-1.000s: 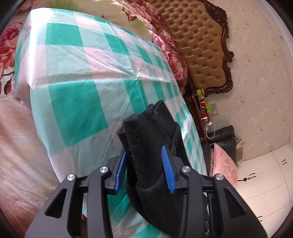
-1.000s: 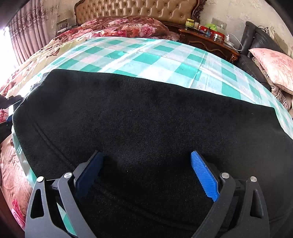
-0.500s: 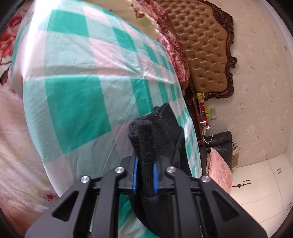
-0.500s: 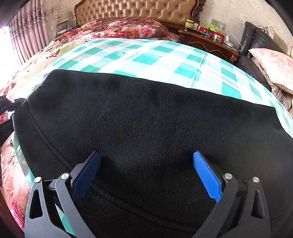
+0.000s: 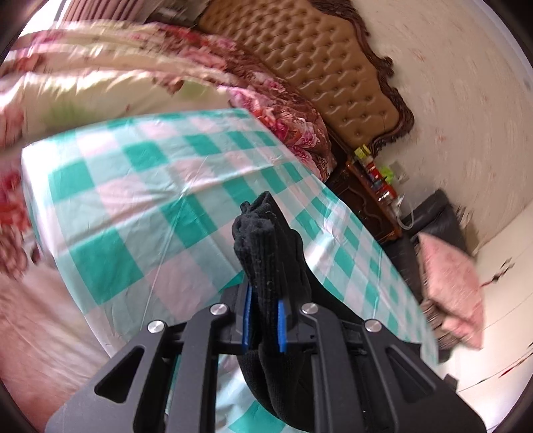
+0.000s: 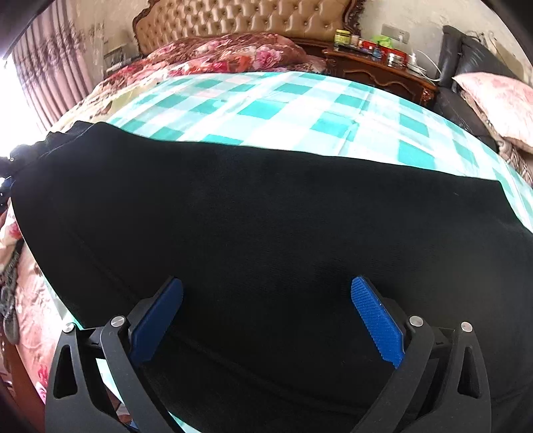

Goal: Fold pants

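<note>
Beside the checked sheet [image 5: 140,200]: left gripper [image 5: 263,319] clamped on bunched black pants [image 5: 266,253]; right gripper [image 6: 266,316] spread wide, gripping nothing. Carry the cuff across evenly, edges aligned.

Left tool [image 5: 263,319] clamped shut on pants [image 5: 266,253], since lifted

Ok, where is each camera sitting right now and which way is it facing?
Left wrist: on the left gripper, aimed down across the checked sheet toward the headboard; its black fingers and blue pads show, shut on a bunched end of the pants.
Right wrist: on the right gripper, low over the pants spread on the bed, facing the headboard; its fingers show, open, pads apart.
Shared: pants, sheet, headboard, nightstand, pink pillow.
</note>
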A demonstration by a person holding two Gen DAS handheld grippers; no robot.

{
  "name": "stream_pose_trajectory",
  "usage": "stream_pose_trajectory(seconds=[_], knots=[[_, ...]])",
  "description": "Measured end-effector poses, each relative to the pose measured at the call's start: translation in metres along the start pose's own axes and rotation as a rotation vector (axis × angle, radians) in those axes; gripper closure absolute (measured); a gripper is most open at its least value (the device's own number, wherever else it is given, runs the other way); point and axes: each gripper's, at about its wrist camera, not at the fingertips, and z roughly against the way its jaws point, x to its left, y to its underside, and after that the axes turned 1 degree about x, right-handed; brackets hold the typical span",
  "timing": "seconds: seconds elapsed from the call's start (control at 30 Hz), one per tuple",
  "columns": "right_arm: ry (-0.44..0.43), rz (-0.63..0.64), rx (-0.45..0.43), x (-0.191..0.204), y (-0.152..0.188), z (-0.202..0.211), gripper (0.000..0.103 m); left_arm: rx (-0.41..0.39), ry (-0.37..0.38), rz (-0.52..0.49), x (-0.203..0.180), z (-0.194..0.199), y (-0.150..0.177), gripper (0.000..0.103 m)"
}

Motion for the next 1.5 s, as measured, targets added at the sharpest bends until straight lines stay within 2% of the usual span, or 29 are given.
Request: stream_pose_trajectory(seconds=[0.1, 0.3, 0.33, 0.4, 0.53, 0.6, 0.7, 0.8, 0.83, 0.9, 0.93, 1.0, 1.1, 1.13, 1.17, 1.2, 1.23, 1.3, 1.4, 1.5], knots=[[-0.045, -0.064, -0.005, -0.025, 0.002, 0.007, 0.005, -0.022, -0.051, -0.114, -0.031, 0.009, 0.001, 0.092], [-0.134, -0.205, 0.002, -0.082, 0.008, 0.018, 0.005, -0.087, -0.149, -0.439, -0.131, 0.024, 0.027, 0.092], [-0.150, -0.237, 0.003, -0.093, 0.009, 0.020, 0.005, -0.097, -0.167, -0.531, -0.156, 0.023, 0.042, 0.092], [-0.180, -0.319, 0.004, -0.120, 0.011, 0.024, 0.005, -0.107, -0.179, -0.647, -0.186, 0.020, 0.068, 0.092], [-0.221, -0.417, 0.000, -0.150, 0.017, 0.030, 0.005, -0.109, -0.176, -0.941, -0.246, -0.002, 0.155, 0.092], [-0.238, -0.449, -0.003, -0.160, 0.019, 0.032, 0.005, -0.106, -0.186, -1.070, -0.257, -0.016, 0.200, 0.092], [-0.269, -0.471, -0.002, -0.165, 0.021, 0.033, 0.005, -0.111, -0.212, -1.251, -0.251, -0.037, 0.261, 0.092], [-0.295, -0.483, 0.006, -0.166, 0.020, 0.032, 0.005, -0.114, -0.239, -1.372, -0.231, -0.055, 0.300, 0.091], [-0.307, -0.487, 0.009, -0.166, 0.020, 0.032, 0.005, -0.136, -0.250, -1.404, -0.223, -0.060, 0.309, 0.084], [-0.330, -0.500, 0.016, -0.167, 0.019, 0.031, 0.005, -0.183, -0.270, -1.463, -0.215, -0.063, 0.321, 0.069], [-0.335, -0.504, 0.018, -0.168, 0.018, 0.031, 0.005, -0.212, -0.283, -1.493, -0.213, -0.063, 0.326, 0.056], [-0.354, -0.523, 0.025, -0.170, 0.018, 0.031, 0.005, -0.238, -0.288, -1.511, -0.212, -0.063, 0.328, 0.053], [-0.385, -0.532, 0.040, -0.170, 0.016, 0.030, 0.005, -0.217, -0.287, -1.512, -0.212, -0.072, 0.323, 0.051], [-0.394, -0.532, 0.045, -0.169, 0.015, 0.030, 0.005, -0.198, -0.285, -1.525, -0.211, -0.077, 0.322, 0.056], [-0.418, -0.530, 0.058, -0.166, 0.013, 0.029, 0.005, -0.180, -0.267, -1.527, -0.211, -0.079, 0.321, 0.075], [-0.445, -0.526, 0.073, -0.162, 0.011, 0.027, 0.005, -0.171, -0.262, -1.522, -0.211, -0.080, 0.319, 0.083], [-0.466, -0.522, 0.087, -0.159, 0.009, 0.026, 0.005, -0.196, -0.264, -1.514, -0.212, -0.079, 0.317, 0.088], [-0.521, -0.507, 0.121, -0.151, 0.005, 0.023, 0.005, -0.226, -0.251, -1.499, -0.212, -0.073, 0.314, 0.089], [-0.628, -0.500, 0.191, -0.137, -0.004, 0.014, 0.005, -0.227, -0.227, -1.469, -0.210, -0.066, 0.308, 0.090], [-0.658, -0.481, 0.225, -0.122, -0.017, 0.007, 0.005, -0.232, -0.211, -1.452, -0.210, -0.061, 0.308, 0.090]])
